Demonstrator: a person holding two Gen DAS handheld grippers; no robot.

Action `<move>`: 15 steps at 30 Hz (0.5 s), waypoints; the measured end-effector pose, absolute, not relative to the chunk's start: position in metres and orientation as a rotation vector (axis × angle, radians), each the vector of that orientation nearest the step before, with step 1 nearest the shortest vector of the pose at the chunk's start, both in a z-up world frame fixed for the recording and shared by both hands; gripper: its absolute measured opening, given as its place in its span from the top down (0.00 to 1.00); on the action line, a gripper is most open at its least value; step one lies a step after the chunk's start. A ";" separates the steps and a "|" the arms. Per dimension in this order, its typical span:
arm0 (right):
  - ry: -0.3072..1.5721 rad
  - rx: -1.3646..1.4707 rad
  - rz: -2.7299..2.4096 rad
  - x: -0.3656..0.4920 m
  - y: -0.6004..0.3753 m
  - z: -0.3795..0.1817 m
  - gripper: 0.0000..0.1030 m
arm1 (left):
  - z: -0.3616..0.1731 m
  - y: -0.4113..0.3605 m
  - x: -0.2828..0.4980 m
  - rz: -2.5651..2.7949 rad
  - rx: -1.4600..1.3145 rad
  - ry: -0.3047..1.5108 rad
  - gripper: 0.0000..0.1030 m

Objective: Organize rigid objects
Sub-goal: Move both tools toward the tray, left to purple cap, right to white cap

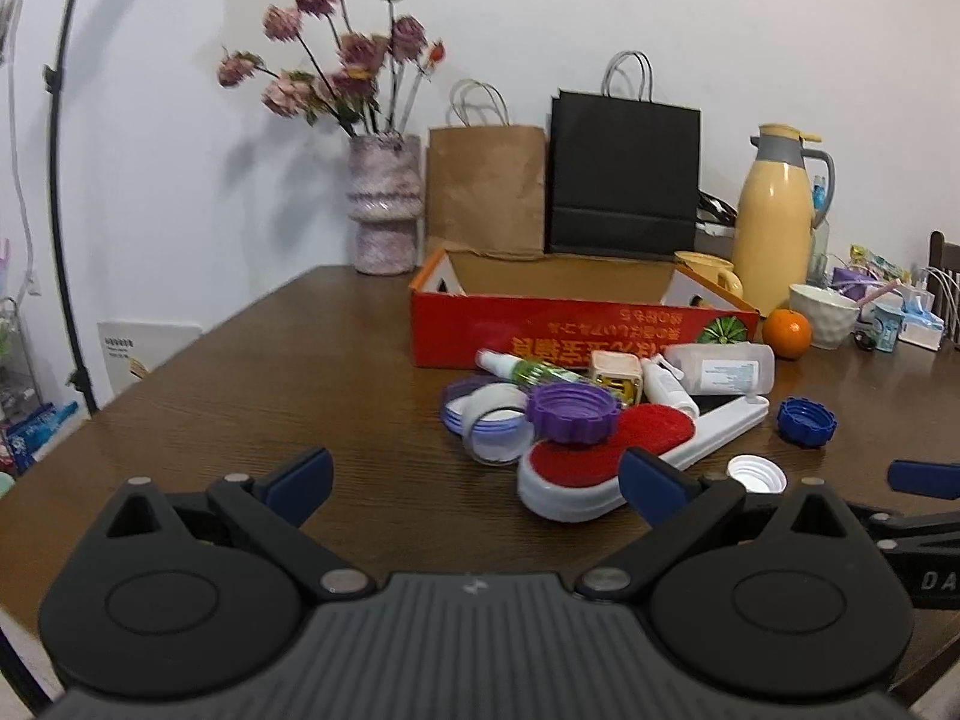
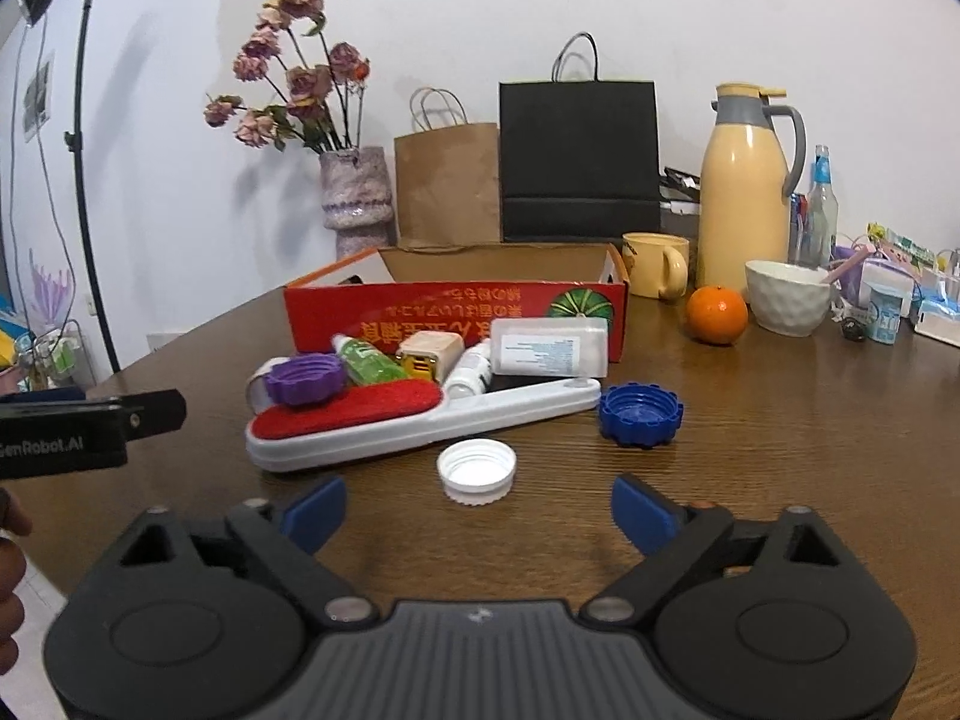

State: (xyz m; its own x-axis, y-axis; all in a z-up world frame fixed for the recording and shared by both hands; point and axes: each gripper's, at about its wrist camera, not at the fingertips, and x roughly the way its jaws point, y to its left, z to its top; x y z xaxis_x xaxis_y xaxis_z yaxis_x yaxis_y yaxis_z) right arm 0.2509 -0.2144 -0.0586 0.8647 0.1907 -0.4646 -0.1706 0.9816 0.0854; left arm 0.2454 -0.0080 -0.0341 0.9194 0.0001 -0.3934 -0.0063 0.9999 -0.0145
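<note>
Right wrist, red box [image 2: 456,315], interior hidden

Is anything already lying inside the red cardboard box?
Cannot tell: the red cardboard box shows only its bare brown inner wall, and its front wall hides the floor.

A plain white wall [image 2: 720,12] stood behind the brown wooden worktop [image 2: 780,450]. A black light stand [image 2: 90,192] rose at the left, beside a hanging cable [image 1: 21,180].

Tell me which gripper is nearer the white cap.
Right. The right gripper faces the white cap, which lies just ahead of its open jaws. The left gripper is farther off, with the cap past its right finger.
</note>
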 end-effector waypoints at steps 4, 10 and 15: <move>0.529 0.027 0.222 0.269 -0.216 -0.063 0.16 | -0.039 -0.017 0.263 -0.041 0.015 0.446 0.00; 0.556 0.009 0.272 0.297 -0.216 -0.063 0.24 | -0.038 -0.023 0.292 -0.152 0.007 0.519 0.00; 0.586 -0.006 0.286 0.316 -0.212 -0.068 0.35 | -0.033 -0.029 0.324 -0.174 0.023 0.548 0.02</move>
